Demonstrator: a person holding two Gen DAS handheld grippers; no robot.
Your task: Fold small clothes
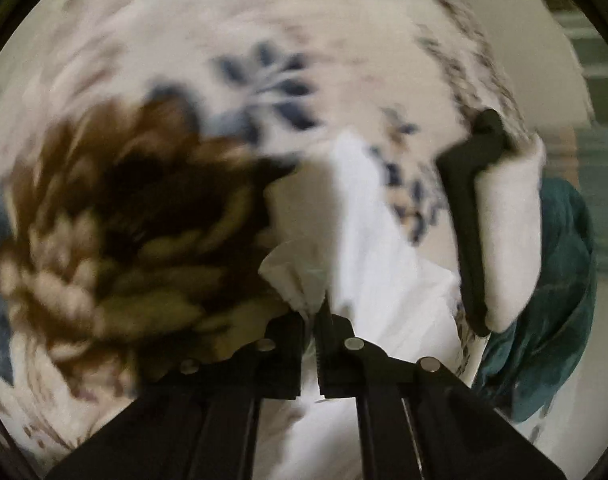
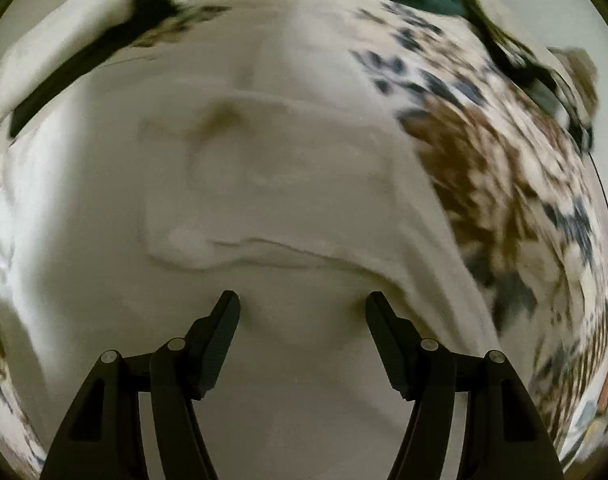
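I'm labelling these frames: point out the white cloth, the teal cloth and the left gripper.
white cloth (image 1: 368, 240), left wrist view, its lit fold.
teal cloth (image 1: 556, 300), left wrist view, middle of the heap.
left gripper (image 1: 314, 308), left wrist view, fingertips.

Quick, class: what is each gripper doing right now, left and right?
Left gripper: closed, pinching the white garment.
Right gripper: open, holding nothing, tips over the white garment.
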